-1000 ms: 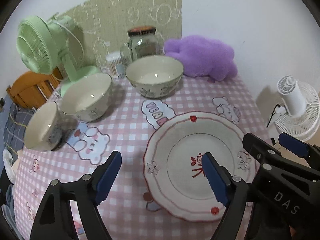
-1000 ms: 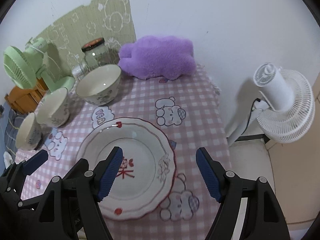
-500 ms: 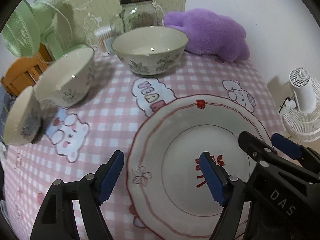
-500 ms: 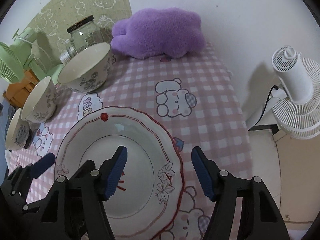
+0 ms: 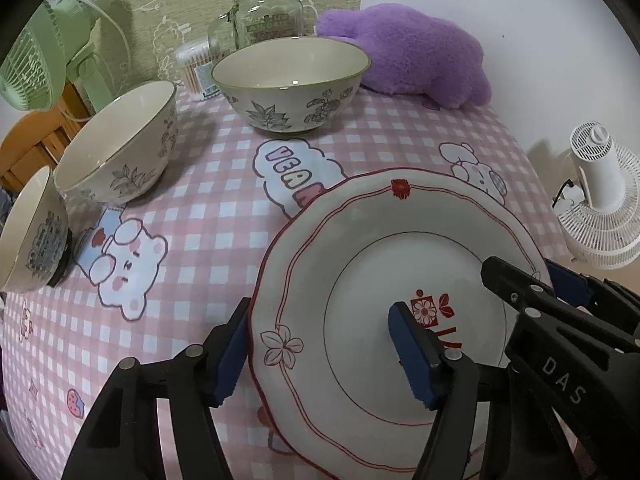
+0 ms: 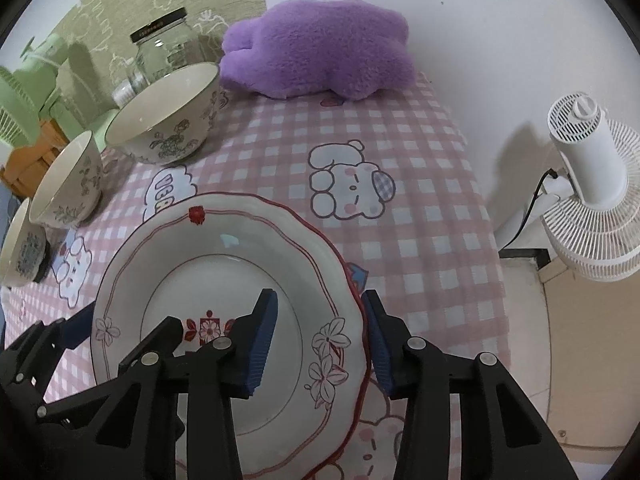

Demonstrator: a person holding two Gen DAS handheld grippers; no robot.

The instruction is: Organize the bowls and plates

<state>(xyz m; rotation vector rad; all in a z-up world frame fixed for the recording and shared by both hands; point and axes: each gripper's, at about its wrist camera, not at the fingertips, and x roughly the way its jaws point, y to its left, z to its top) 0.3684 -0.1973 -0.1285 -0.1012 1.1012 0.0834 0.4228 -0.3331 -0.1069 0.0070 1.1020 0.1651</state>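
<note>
white wall (image 6: 500,20), green patterned mat (image 5: 168,4) against it, white fan (image 6: 592,184) on beige floor (image 6: 592,360).

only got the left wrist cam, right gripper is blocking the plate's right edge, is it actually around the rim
Observer: Yes. In the right wrist view the plate rim runs between the right gripper fingers, one over the plate and one outside it. The jaws have just been closing.
Operator: pads pinching it yet
Observer: Not that I can see. The inner finger stands clear of the rim, over the plate's well.
Operator: anything beside it on that side
Observer: Only cloth, then the table's edge drops to bare floor.
</note>
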